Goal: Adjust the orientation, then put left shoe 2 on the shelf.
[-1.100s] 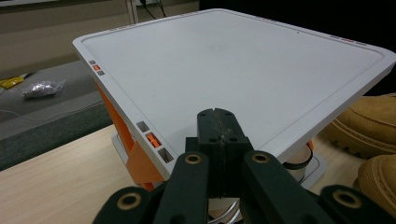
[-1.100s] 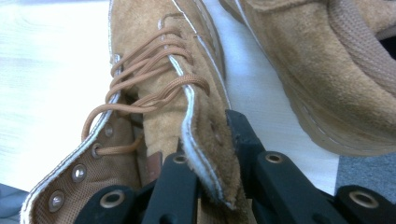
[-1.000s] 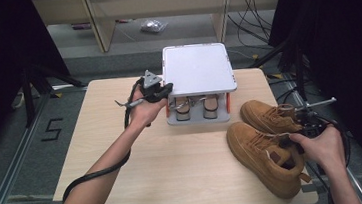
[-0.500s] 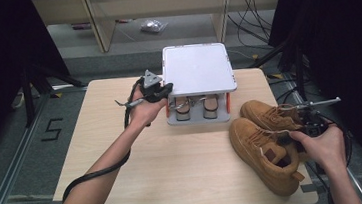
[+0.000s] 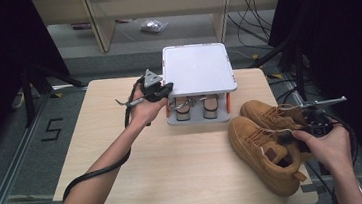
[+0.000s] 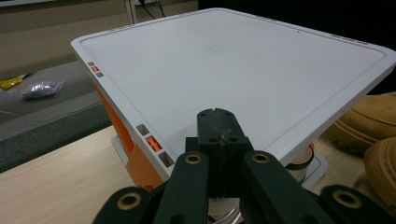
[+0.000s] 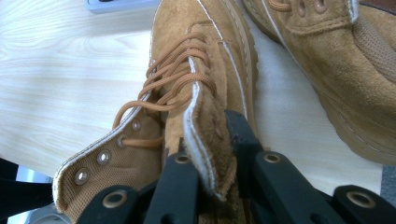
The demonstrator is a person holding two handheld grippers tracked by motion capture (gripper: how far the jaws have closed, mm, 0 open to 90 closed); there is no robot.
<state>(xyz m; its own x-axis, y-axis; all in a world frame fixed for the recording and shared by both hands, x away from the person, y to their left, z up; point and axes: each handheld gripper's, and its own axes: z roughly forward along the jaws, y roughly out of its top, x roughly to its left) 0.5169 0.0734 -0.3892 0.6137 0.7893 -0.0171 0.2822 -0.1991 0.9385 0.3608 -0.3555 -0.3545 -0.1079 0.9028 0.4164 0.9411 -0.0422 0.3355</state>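
Two tan suede boots lie at the table's right. The near boot (image 5: 256,147) points its toe away from me, and the far boot (image 5: 265,111) lies behind it. My right gripper (image 5: 287,137) is shut on the near boot's tongue (image 7: 201,135), one black jaw on each side of it, with the laces (image 7: 173,84) just beyond. The far boot (image 7: 336,70) lies to the right in that view. My left gripper (image 5: 165,89) is shut with nothing between its jaws (image 6: 217,128). It sits at the left front corner of a white-lidded box (image 5: 196,70) with orange sides (image 6: 126,140).
The box stands at the back middle of the light wooden table (image 5: 122,138), with two tan pieces (image 5: 183,108) showing under its lid. A black cable (image 5: 95,173) trails along the left forearm. Shelving and a plastic bag (image 5: 152,25) are on the floor behind.
The right hand and the near boot have shifted very slightly. The left hand has stayed at the box's corner.
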